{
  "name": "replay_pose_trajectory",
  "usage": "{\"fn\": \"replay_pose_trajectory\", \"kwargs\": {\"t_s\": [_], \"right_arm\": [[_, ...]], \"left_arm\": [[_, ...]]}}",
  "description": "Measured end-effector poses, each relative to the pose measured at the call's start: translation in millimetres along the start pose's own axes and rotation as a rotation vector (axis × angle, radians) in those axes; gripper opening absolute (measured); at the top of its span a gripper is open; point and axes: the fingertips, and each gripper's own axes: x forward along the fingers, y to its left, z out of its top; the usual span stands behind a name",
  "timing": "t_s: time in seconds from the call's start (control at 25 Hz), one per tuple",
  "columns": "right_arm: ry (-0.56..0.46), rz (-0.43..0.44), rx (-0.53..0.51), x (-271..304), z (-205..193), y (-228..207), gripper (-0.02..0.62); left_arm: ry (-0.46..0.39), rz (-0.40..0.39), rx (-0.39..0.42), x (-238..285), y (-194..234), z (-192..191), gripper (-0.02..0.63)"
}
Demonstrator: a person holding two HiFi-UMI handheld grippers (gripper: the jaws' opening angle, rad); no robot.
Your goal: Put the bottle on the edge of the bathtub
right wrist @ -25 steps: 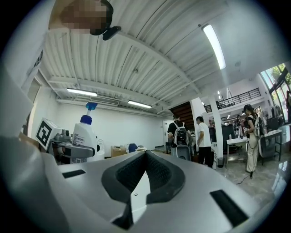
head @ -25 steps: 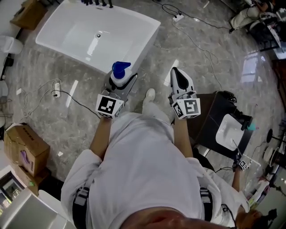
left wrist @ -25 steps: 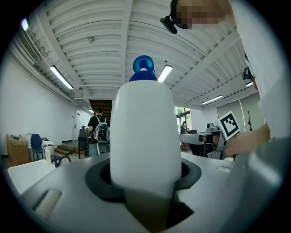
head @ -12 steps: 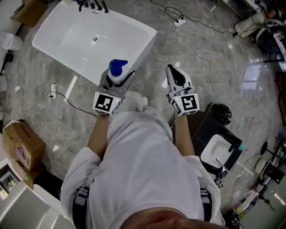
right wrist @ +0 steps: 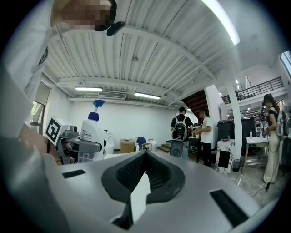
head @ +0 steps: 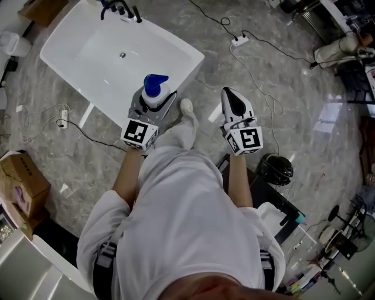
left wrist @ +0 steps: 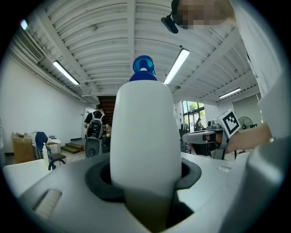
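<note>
A white bottle with a blue pump cap stands upright between the jaws of my left gripper, which is shut on its body. It hangs over the floor just in front of the near rim of the white bathtub. In the left gripper view the bottle fills the middle, pads pressing both sides. My right gripper floats to the right over the marble floor, jaws together and holding nothing. In the right gripper view its pads meet, and the bottle shows at the left.
A black faucet sits on the tub's far rim. Cables and a power strip lie on the floor behind the right gripper. A cardboard box stands at the left, a black round object at the right. People stand far off.
The person has stepped on toward the tub, one foot now forward between the grippers. Both grippers keep their poses, and the bottle stays in the left one.
</note>
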Motion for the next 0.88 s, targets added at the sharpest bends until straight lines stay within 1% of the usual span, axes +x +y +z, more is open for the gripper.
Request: {"fn": "replay_pose_trajectory", "kwargs": {"t_s": [0.16,0.36,0.64,0.76,0.88], "right_arm": [[0.002,0.047,-0.012,36.1,3.3,-37.3,0.002],[0.016,0.135,-0.021,99.6,12.6,-80.8,0.002],[0.033,0.259,-0.030,172.0,13.2,-106.9,0.002],[0.036,0.313,-0.034,199.2,15.7,-112.4,0.002],[0.023,0.371,-0.052,226.1,19.4,-115.1,0.002]], "left_arm": [[-0.010,0.037,-0.017,40.3,18.0,-0.9,0.242],[-0.015,0.110,-0.031,96.6,57.5,7.1,0.244],[-0.051,0.204,-0.056,140.3,110.1,14.8,0.244],[-0.059,0.234,-0.050,153.0,127.4,17.0,0.244],[-0.093,0.280,-0.061,162.8,144.5,22.0,0.242]]}}
